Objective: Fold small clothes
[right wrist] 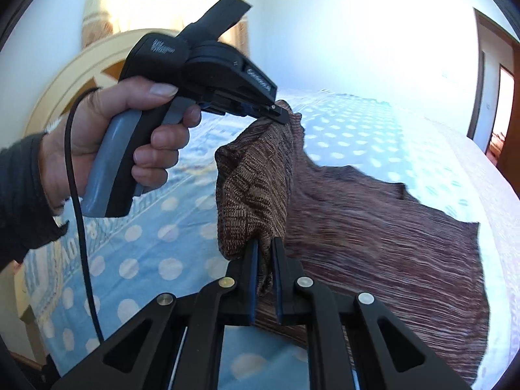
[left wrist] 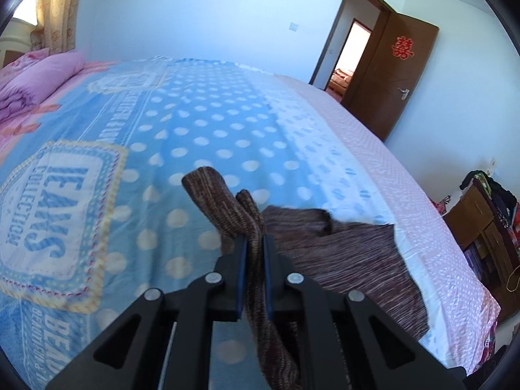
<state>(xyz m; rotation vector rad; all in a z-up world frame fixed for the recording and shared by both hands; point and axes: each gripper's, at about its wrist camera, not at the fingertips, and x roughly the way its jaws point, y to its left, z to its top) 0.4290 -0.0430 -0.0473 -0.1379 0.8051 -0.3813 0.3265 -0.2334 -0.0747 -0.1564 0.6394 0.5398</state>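
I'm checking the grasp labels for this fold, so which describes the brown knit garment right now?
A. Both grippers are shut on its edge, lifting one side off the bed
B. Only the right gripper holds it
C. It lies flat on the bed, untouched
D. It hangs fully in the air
A: the left gripper and right gripper each pinch the brown knit garment, whose rest lies on the bed.

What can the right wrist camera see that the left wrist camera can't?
Only the right wrist view shows the person's hand squeezing the left gripper, and the round headboard. Only the left wrist view shows pink pillows and the red door emblem. Both show the brown knit garment pinched and the dotted blue bedsheet.
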